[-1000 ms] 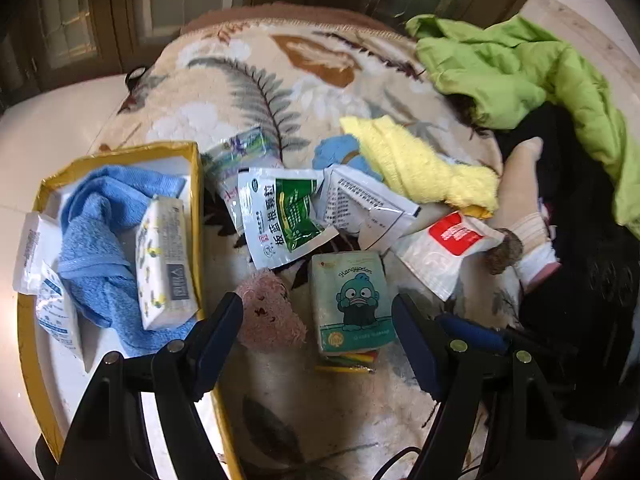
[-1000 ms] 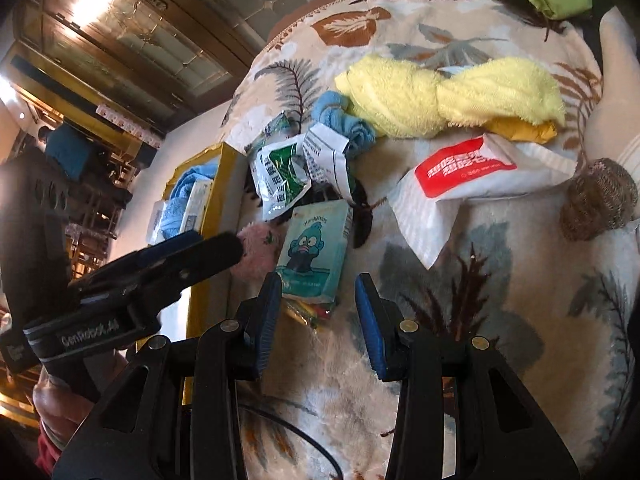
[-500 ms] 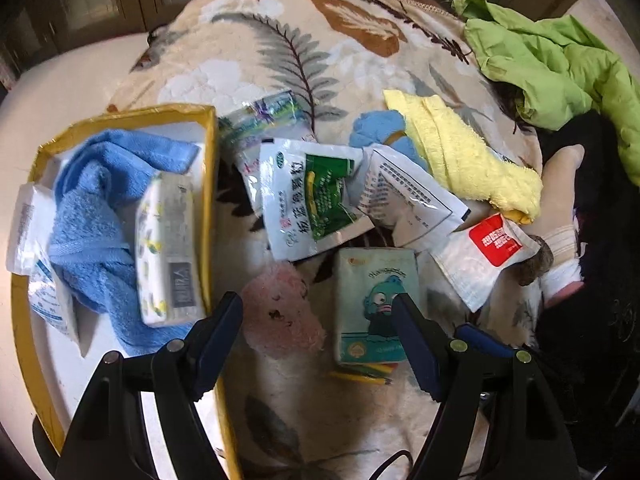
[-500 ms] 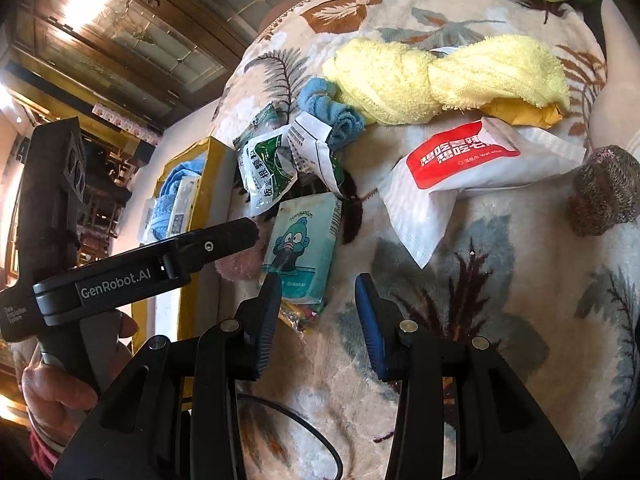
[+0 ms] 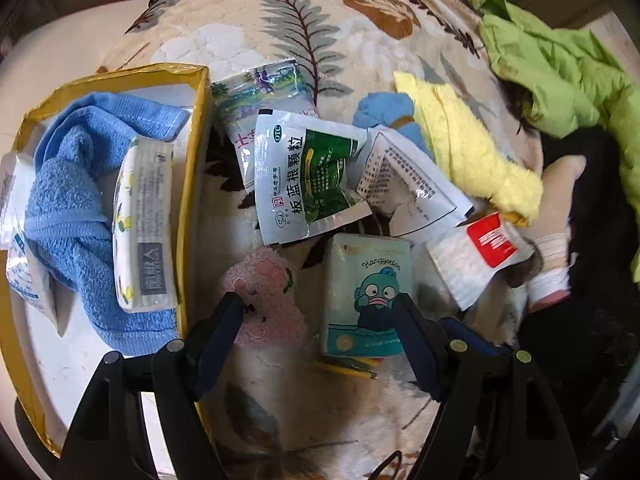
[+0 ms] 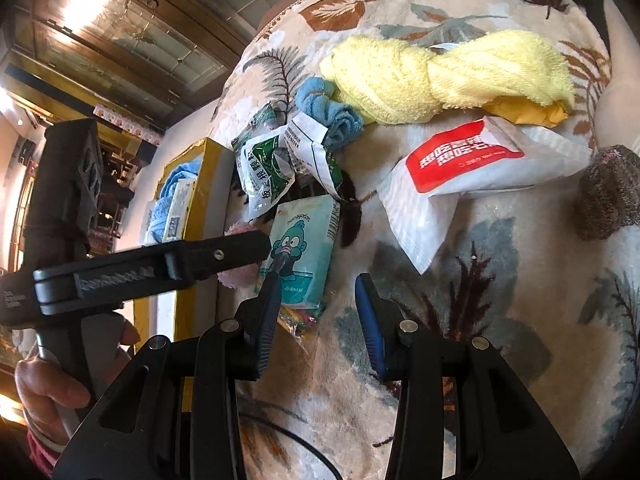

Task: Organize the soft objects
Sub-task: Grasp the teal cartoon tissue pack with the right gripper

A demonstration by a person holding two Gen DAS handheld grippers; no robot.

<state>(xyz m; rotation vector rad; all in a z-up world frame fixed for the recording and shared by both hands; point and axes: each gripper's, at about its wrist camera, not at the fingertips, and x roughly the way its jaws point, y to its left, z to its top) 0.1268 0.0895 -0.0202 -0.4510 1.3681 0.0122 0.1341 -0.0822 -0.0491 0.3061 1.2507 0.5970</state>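
My left gripper (image 5: 320, 308) is open and low over the blanket, its jaws either side of a pink fluffy cloth (image 5: 266, 300) and a teal cartoon tissue pack (image 5: 366, 294). Neither is gripped. The yellow-edged box (image 5: 196, 152) at left holds a blue towel (image 5: 68, 200) and a lemon-print tissue pack (image 5: 144, 224). My right gripper (image 6: 316, 292) is open and empty over the blanket, just right of the tissue pack (image 6: 300, 248). A yellow towel (image 6: 440, 76), a small blue cloth (image 6: 328, 110) and a red-and-white packet (image 6: 468, 160) lie beyond.
Green medicine sachets (image 5: 308, 180) and a white printed sachet (image 5: 408, 184) lie in a heap behind the tissue pack. A green jacket (image 5: 560, 64) and dark clothes lie at the right. A brown knitted ball (image 6: 608, 192) sits at the far right. The left gripper's body (image 6: 152, 268) crosses the right wrist view.
My left gripper has moved forward and down, so the pink cloth and teal tissue pack now sit between its open jaws. The right gripper has drifted slightly closer.
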